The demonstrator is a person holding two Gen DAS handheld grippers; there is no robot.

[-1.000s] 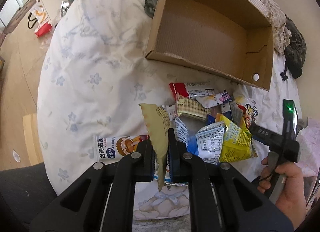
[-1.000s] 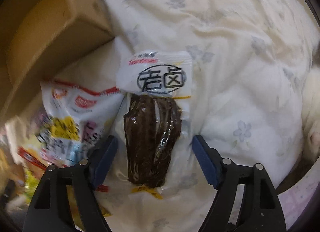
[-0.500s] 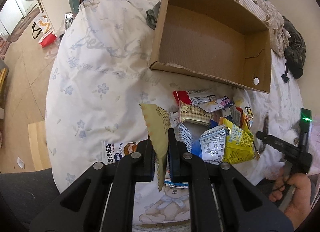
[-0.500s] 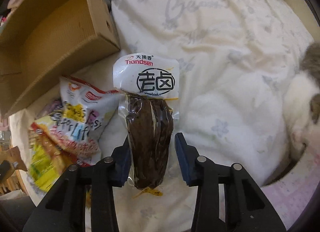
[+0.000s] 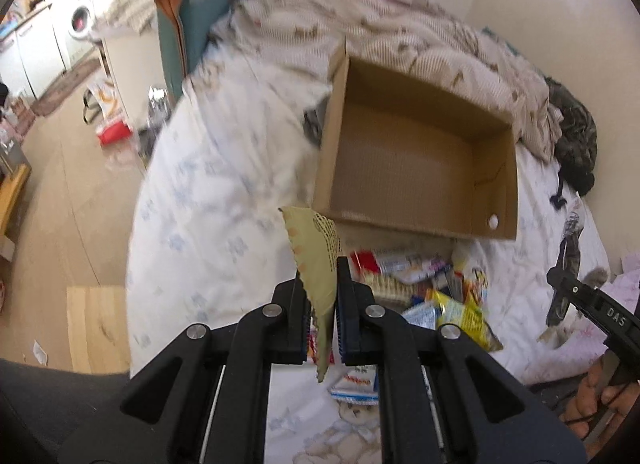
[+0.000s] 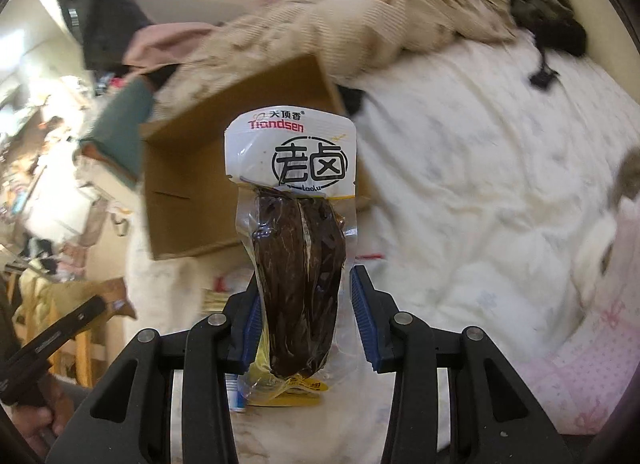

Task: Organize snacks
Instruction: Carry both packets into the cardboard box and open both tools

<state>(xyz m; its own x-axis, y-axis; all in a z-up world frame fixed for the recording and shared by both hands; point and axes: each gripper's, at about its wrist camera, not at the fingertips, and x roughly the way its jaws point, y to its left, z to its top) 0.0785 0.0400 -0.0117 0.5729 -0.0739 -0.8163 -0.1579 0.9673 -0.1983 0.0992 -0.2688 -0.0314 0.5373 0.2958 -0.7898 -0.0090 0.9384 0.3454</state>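
Evidently both picks were done: the left gripper (image 5: 322, 304) stood clamped on a yellow packet (image 5: 316, 260), the right gripper (image 6: 306, 304) on a dark meat pouch (image 6: 300, 276). Next, each needed carrying over the empty cardboard box (image 5: 412, 160) for release.

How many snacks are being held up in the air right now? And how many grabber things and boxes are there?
Held snacks: 2 (yellow snack packet, dark vacuum-packed snack)
Hand-held grippers: 2 (left hand-held gripper, right hand-held gripper)
Cardboard box: 1
Total: 5
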